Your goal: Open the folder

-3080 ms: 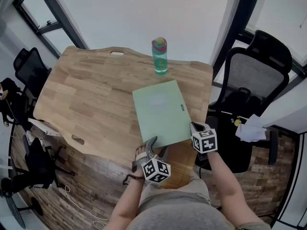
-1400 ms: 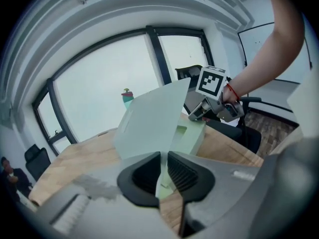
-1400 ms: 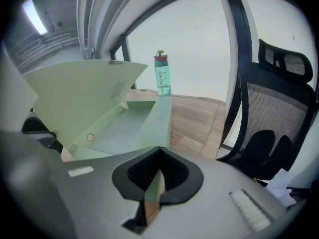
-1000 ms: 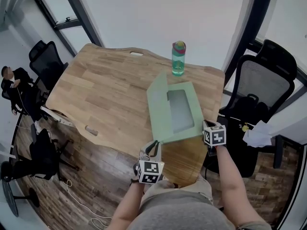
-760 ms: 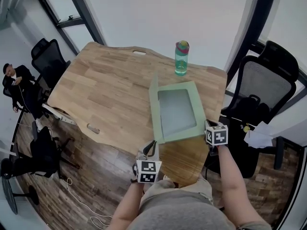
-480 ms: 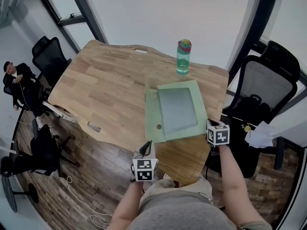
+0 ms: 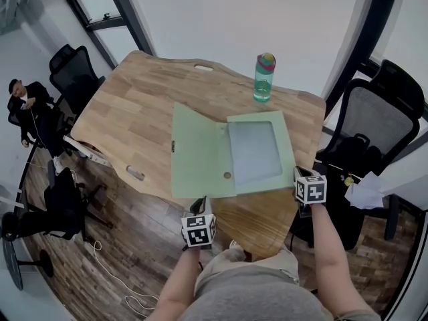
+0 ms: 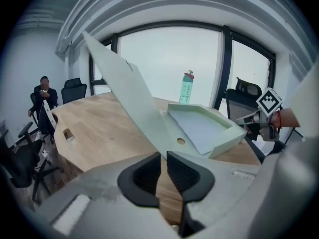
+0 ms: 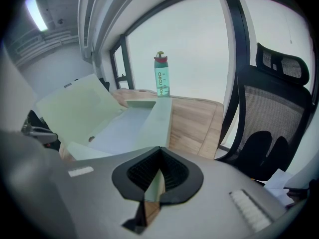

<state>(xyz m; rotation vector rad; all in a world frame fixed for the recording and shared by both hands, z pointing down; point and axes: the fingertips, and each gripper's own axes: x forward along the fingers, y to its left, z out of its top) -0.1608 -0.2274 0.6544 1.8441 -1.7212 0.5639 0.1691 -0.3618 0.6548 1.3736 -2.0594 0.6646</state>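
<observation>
The jaws of the left gripper (image 8: 163, 156) stand a narrow slit apart and have just been opening; nothing is pinched between them, and the lower corner of the cover (image 7: 195, 154) sits right at their tips; the jaws of the right gripper (image 9: 159, 152) are clenched on the near right corner of the pale green folder (image 7: 286, 154); the folder lies open on the wooden tabletop (image 7: 127, 112), near its front edge; its cover is swung out to the left and, in the left gripper view, tilts up off the wood; a pale sheet (image 7: 253, 154) lies in the folder's shallow tray; a teal bottle (image 7: 263, 79) stands upright behind the folder, apart from it.
</observation>
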